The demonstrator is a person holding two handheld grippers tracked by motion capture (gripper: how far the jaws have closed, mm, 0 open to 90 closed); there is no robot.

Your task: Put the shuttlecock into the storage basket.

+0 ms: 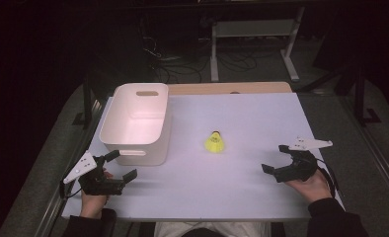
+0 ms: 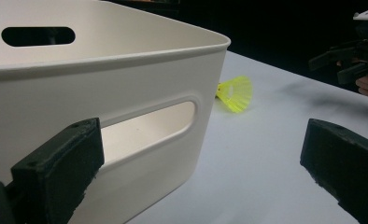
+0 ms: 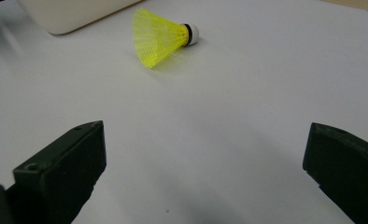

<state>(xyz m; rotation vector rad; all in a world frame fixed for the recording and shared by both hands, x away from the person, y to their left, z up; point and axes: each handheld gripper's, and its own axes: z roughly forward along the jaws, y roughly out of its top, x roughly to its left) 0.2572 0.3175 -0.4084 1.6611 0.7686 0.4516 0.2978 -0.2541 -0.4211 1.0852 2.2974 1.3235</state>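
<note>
**A:** Starting at the left: what worries you there?

**B:** My left hand-held gripper [image 1: 119, 169] sits just beside the near wall of the white bin [image 1: 114, 120], jaws spread with nothing between them. In the left gripper view one jaw is right against the handle slot. If I swing that hand carelessly, I could nudge the bin and shift it along the worktop [image 1: 252, 118].

**A:** And in the middle?

**B:** The yellow shuttlecock [image 1: 214, 142] lies on its side on the bare worktop, just right of the bin and apart from it, with its white cork end [image 3: 192, 32] pointing away from me. It looks light and it can roll on that cone. I'd guess a jaw brushing the skirt would send it skidding or spinning before I close. Squeezing the mesh skirt [image 3: 156, 38] hard could also crush it.

**A:** And the right?

**B:** My right hand-held gripper [image 1: 275, 159] is well apart from the shuttlecock, jaws wide and empty, aimed roughly toward it. If I come in too low, the jaws may scrape the worktop; too high, and they may close on air.
</note>
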